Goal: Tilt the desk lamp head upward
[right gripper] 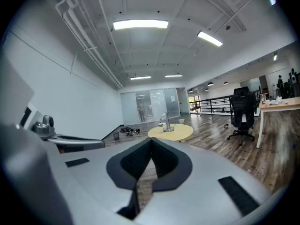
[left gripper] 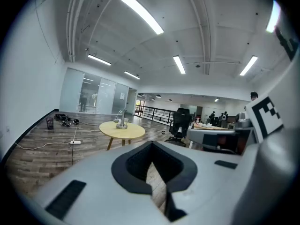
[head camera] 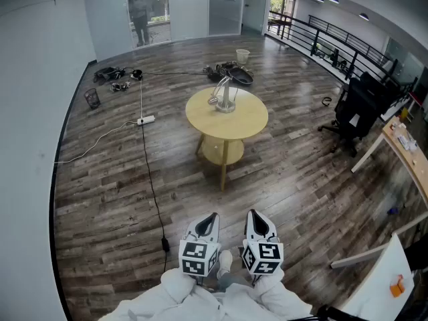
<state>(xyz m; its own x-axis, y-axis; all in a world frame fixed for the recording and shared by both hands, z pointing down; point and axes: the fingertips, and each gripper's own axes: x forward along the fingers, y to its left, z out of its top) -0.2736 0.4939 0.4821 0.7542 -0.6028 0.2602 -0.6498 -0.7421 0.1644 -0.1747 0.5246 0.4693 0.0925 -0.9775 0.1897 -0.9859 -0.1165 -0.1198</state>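
A silver desk lamp [head camera: 225,95] stands on a round yellow table [head camera: 251,120] in the middle of the room, its head bent down to the left. The left gripper view shows the lamp [left gripper: 122,120] and table [left gripper: 126,131] far off, and so does the right gripper view, with lamp [right gripper: 165,122] and table [right gripper: 172,133] small in the distance. My left gripper [head camera: 211,218] and right gripper [head camera: 253,215] hang side by side at the bottom of the head view, well short of the table. Both are shut with nothing in them [left gripper: 152,145] [right gripper: 151,142].
A black cable [head camera: 152,186] runs across the wooden floor from a white power strip [head camera: 146,120]. A black office chair [head camera: 356,109] and a desk [head camera: 400,147] stand at the right. A small bin [head camera: 92,97] and loose gear [head camera: 111,76] lie by the left wall.
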